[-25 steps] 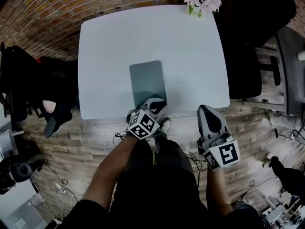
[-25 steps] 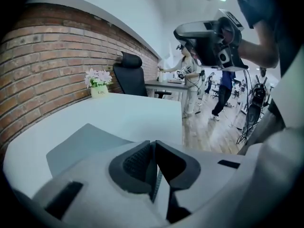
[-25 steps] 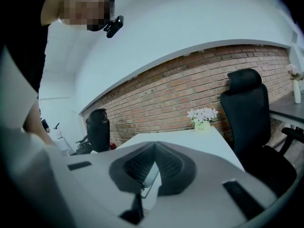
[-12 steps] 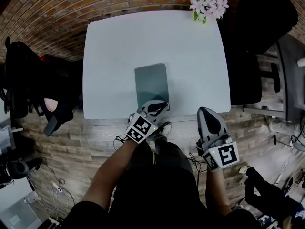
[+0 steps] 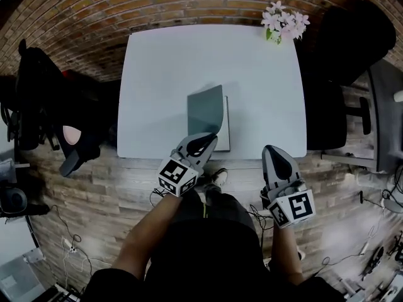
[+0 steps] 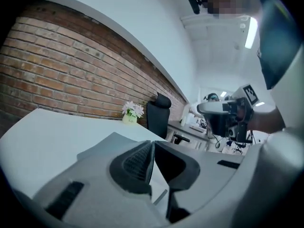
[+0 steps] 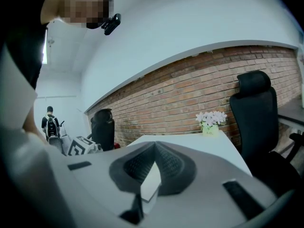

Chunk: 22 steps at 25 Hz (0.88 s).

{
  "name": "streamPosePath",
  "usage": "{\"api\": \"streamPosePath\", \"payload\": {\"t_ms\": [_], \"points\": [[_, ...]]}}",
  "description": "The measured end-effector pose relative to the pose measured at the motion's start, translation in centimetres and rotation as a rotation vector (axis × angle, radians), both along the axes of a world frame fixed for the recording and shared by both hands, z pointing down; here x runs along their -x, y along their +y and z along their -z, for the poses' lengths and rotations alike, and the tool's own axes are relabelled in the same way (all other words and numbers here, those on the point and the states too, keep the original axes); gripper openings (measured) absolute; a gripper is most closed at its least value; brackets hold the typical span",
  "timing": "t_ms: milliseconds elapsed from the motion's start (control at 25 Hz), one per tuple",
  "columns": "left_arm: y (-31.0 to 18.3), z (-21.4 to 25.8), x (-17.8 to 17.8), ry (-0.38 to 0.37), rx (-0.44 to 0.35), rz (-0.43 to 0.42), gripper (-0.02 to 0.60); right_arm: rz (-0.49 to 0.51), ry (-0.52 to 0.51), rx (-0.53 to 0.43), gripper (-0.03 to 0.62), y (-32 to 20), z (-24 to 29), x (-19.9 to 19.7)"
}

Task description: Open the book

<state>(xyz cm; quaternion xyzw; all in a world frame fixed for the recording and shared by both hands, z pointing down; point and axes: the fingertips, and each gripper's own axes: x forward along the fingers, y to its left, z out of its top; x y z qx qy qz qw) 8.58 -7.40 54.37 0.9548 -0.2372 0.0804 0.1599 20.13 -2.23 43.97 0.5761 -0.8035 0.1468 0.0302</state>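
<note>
One book (image 5: pixel 225 129) on one table (image 5: pixel 164 74), cover (image 5: pixel 206 109) lifted; my left claw (image 5: pixel 210 138) pinches cover at six o'clock. My right claw (image 5: pixel 272 149) closed, empty.

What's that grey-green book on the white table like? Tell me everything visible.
The book is thin, with a plain grey-green cover and white pages showing along its right side. It lies near the front edge of the white table, partly open: the cover tilts up, its near edge pinched in the shut left claw.
</note>
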Motion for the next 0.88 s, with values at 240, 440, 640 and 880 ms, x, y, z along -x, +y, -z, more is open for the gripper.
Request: {"api": "streamPosePath", "payload": {"t_ms": [240,440,640,880], "points": [[-1.5,2.6,3.8,0.191,0.071,0.173,0.039,0.016,0.009,-0.016,0.012,-0.4,0.7,0.7],[-2.7,4.1,7.7,0.331,0.119,0.326,0.040,0.043,0.019,-0.014,0.012,-1.0,1.0,1.5],[-3.3,4.1,11.2,0.454,0.180,0.443,0.040,0.068,0.023,-0.015,0.012,-1.4,1.2,2.3],[-3.6,3.6,15.4,0.556,0.247,0.588,0.039,0.092,0.026,-0.009,0.012,-1.7,1.0,3.2]]}}
